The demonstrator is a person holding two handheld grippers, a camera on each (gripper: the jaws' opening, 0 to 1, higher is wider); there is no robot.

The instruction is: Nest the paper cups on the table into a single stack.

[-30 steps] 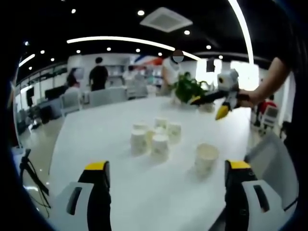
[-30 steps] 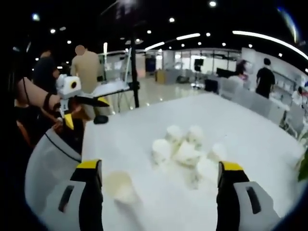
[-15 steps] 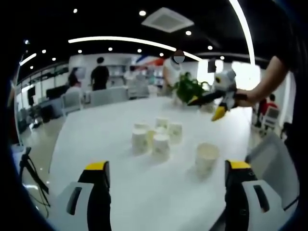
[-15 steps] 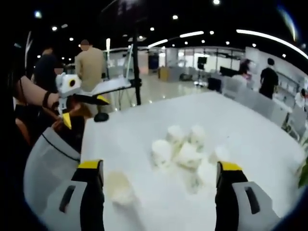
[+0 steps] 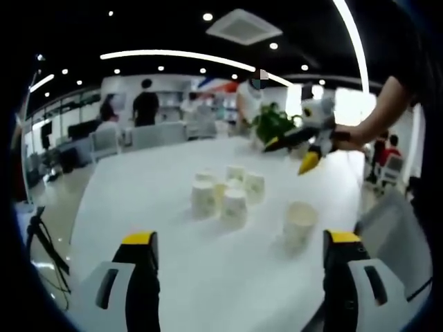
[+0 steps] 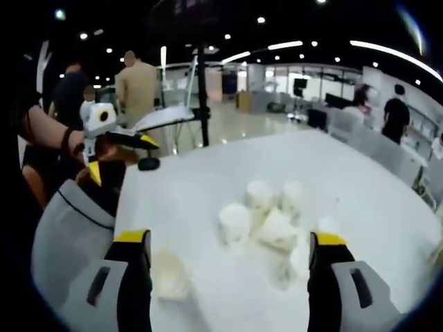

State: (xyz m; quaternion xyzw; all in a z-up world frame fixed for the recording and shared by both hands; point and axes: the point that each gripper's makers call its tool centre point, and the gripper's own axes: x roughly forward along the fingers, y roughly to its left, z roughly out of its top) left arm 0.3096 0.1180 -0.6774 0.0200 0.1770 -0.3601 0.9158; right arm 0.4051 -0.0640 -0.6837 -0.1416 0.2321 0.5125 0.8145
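Note:
Several white paper cups (image 5: 225, 195) stand bunched mouth-down in the middle of the white table (image 5: 152, 180). One more cup (image 5: 299, 223) stands apart, mouth up, nearer and to the right. My left gripper (image 5: 240, 238) is open and empty, short of the cups. A hand holds my right gripper (image 5: 289, 155) in the air beyond the lone cup, jaws spread. In the right gripper view the cup cluster (image 6: 266, 216) lies ahead, blurred, and the lone cup (image 6: 169, 274) sits by the left jaw. My right gripper (image 6: 228, 238) is open and empty. The left gripper (image 6: 123, 158) hangs at the far left.
A grey chair (image 5: 389, 220) stands at the table's right edge, the chair (image 6: 69, 221) lower left in the right gripper view. A potted plant (image 5: 272, 126) sits at the table's far end. A small black object (image 6: 147, 164) lies near a tripod pole (image 6: 202, 104). People stand far behind.
In the left gripper view the right gripper has drifted a little left and down. The right gripper view has shifted slightly, bringing the cups a bit lower. The cups have not moved.

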